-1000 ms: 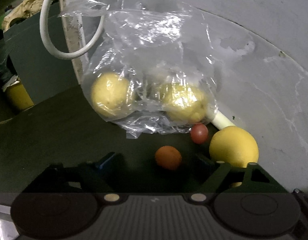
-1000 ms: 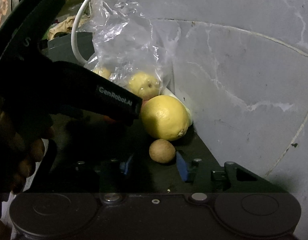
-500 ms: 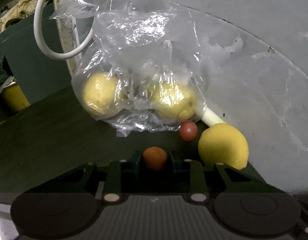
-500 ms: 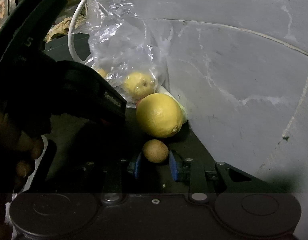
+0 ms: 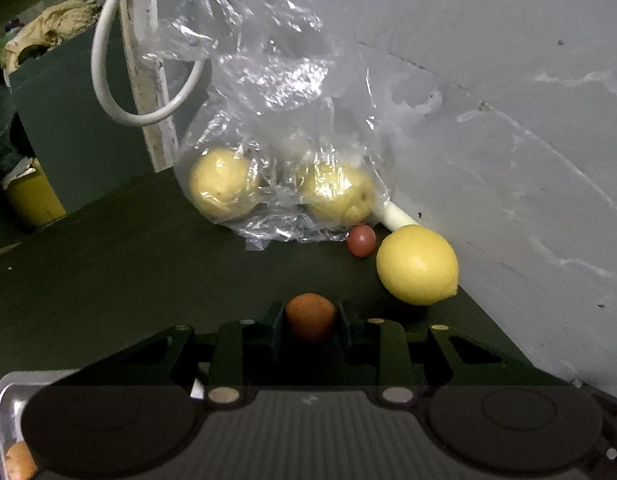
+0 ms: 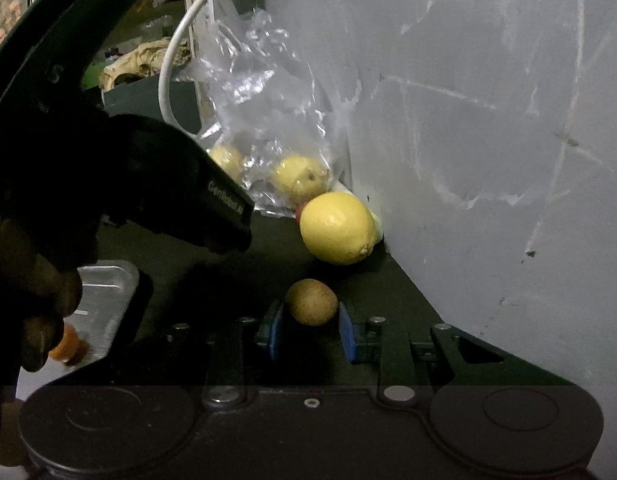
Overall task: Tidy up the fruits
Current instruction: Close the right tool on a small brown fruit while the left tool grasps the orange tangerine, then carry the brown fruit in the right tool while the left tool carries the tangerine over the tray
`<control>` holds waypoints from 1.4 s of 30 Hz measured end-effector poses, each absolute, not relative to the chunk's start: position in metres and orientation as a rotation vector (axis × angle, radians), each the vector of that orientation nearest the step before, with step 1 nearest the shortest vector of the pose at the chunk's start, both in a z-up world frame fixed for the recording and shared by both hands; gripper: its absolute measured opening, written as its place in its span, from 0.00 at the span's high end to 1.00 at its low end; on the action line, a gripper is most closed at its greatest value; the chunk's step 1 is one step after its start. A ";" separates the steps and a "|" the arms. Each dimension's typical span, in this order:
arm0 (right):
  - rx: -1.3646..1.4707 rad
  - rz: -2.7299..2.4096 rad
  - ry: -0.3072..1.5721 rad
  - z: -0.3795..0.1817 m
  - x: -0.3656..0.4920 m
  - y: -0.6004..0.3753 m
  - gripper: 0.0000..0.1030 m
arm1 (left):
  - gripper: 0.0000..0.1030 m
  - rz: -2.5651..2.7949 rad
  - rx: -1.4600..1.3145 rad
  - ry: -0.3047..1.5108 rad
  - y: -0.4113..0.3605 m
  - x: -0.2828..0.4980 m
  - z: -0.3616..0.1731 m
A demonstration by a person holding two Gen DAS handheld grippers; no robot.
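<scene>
While the left gripper clamps a small orange fruit, the right gripper pinches a brown speckled fruit. Both fruits are near a loose lemon on the dark tabletop.

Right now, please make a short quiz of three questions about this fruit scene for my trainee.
1. True or false: the left gripper is shut on the small orange fruit.
2. Multiple choice: where does the loose lemon lie? A) inside the plastic bag; B) on the dark surface by the grey wall; C) in the metal tray.
3. Fill in: the right gripper has between its blue pads a small ____ fruit.

Key
1. True: both fingers press its sides.
2. B. The bag holds two other yellow fruits.
3. Brown. A narrow gap shows on the left pad's side, so the grip is not clearly closed.
</scene>
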State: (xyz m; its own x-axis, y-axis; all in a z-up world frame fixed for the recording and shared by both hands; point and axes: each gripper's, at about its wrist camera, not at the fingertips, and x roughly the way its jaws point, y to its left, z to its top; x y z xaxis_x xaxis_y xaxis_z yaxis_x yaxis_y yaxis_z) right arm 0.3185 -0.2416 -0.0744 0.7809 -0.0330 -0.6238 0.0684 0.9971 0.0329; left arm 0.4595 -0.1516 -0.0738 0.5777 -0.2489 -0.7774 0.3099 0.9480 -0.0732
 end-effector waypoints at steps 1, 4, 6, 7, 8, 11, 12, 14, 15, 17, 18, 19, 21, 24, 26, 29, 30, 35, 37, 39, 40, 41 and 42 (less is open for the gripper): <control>0.054 -0.056 0.665 -0.071 0.315 -0.239 0.70 | 0.70 -0.329 0.075 0.892 -0.148 0.457 -0.071; 0.049 -0.056 0.644 -0.061 0.306 -0.230 0.70 | 0.70 -0.328 0.077 0.874 -0.136 0.447 -0.063; 0.047 -0.055 0.634 -0.056 0.299 -0.224 0.70 | 0.70 -0.327 0.065 0.867 -0.124 0.440 -0.057; 0.046 -0.056 0.630 -0.053 0.295 -0.221 0.70 | 0.70 -0.325 0.061 0.863 -0.118 0.436 -0.052; 0.043 -0.056 0.624 -0.050 0.292 -0.218 0.70 | 0.70 -0.323 0.058 0.857 -0.112 0.431 -0.049; 0.038 -0.057 0.610 -0.044 0.282 -0.208 0.70 | 0.70 -0.313 0.053 0.837 -0.090 0.419 -0.042; 0.038 -0.056 0.605 -0.041 0.278 -0.204 0.70 | 0.70 -0.307 0.054 0.832 -0.082 0.414 -0.040; 0.038 -0.053 0.600 -0.039 0.271 -0.196 0.70 | 0.70 -0.292 0.054 0.831 -0.068 0.406 -0.039; 0.038 -0.052 0.599 -0.038 0.268 -0.192 0.70 | 0.70 -0.283 0.051 0.831 -0.059 0.401 -0.037; 0.038 -0.051 0.596 -0.037 0.262 -0.184 0.70 | 0.70 -0.272 0.045 0.831 -0.045 0.393 -0.035; 0.038 -0.049 0.596 -0.036 0.258 -0.179 0.70 | 0.70 -0.267 0.043 0.830 -0.039 0.390 -0.034; 0.038 -0.046 0.596 -0.035 0.254 -0.174 0.70 | 0.70 -0.263 0.039 0.828 -0.032 0.385 -0.033; 0.033 -0.041 0.595 -0.034 0.248 -0.165 0.70 | 0.70 -0.254 0.033 0.827 -0.020 0.377 -0.032; 0.025 -0.033 0.593 -0.030 0.236 -0.152 0.70 | 0.70 -0.241 0.016 0.827 -0.003 0.365 -0.029; 0.018 -0.024 0.592 -0.028 0.229 -0.144 0.70 | 0.70 -0.232 -0.001 0.828 0.009 0.357 -0.028; -0.001 -0.005 0.589 -0.024 0.219 -0.129 0.70 | 0.70 -0.226 -0.022 0.825 0.027 0.344 -0.026; -0.006 0.001 0.588 -0.023 0.216 -0.125 0.70 | 0.70 -0.224 -0.027 0.826 0.031 0.340 -0.026; -0.026 0.035 0.600 -0.022 0.200 -0.101 0.70 | 0.70 -0.215 -0.041 0.831 0.051 0.318 -0.027; -0.034 0.053 0.608 -0.022 0.197 -0.092 0.70 | 0.70 -0.211 -0.046 0.837 0.058 0.310 -0.029; -0.043 0.071 0.609 -0.021 0.192 -0.083 0.70 | 0.70 -0.202 -0.053 0.846 0.064 0.302 -0.031; -0.047 0.080 0.609 -0.021 0.189 -0.078 0.70 | 0.70 -0.200 -0.057 0.849 0.067 0.299 -0.032; -0.052 0.090 0.609 -0.021 0.187 -0.074 0.70 | 0.70 -0.199 -0.061 0.851 0.069 0.295 -0.034; -0.056 0.096 0.609 -0.021 0.184 -0.070 0.70 | 0.70 -0.199 -0.063 0.852 0.071 0.291 -0.035</control>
State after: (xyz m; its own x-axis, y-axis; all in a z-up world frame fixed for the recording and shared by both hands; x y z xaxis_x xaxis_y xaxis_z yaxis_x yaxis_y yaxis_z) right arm 0.1845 -0.0700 -0.0206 0.8158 0.0738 -0.5736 -0.1066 0.9940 -0.0238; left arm 0.2911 0.0709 -0.0347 0.6414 -0.1994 -0.7409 0.1488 0.9796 -0.1348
